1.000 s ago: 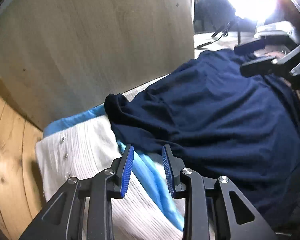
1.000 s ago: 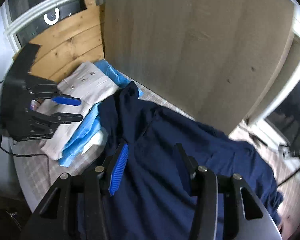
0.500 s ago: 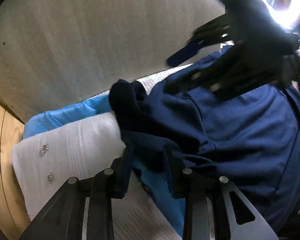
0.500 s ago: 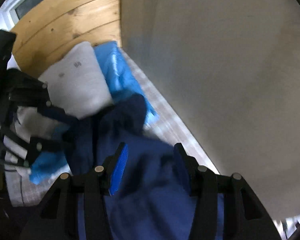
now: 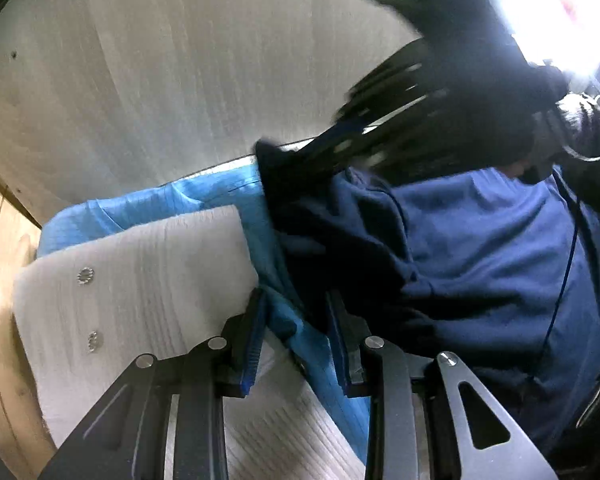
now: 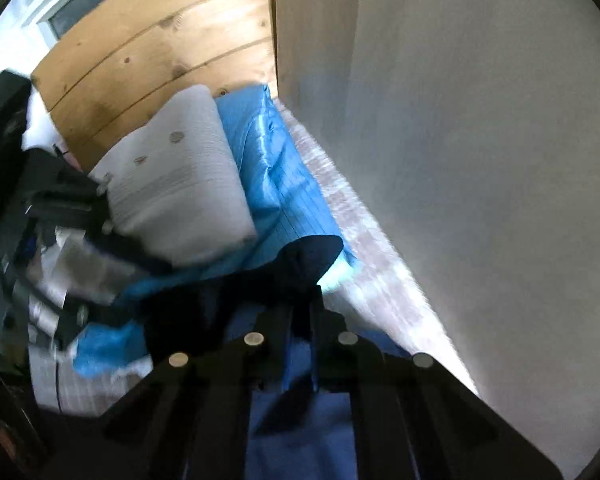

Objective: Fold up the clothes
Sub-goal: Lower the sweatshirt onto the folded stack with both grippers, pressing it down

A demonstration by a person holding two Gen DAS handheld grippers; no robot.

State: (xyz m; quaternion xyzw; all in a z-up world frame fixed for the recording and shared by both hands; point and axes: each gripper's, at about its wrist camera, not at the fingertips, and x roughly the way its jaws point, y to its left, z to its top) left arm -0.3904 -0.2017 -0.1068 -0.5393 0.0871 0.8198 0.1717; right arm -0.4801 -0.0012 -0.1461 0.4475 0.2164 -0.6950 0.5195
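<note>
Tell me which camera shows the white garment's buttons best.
The left wrist view: the white garment lies close, with two buttons clear on its near face. The right wrist view shows it farther off and blurred, its buttons only faint dots.

The black two-finger left gripper [image 5: 296, 336] with blue-padded fingertips reaches forward with its jaws parted, while the matching black right gripper [image 6: 300, 312] has its jaws drawn nearly together, pinching a fold of dark navy fabric [image 6: 312, 256], and appears motion-blurred in the left wrist view.
</note>
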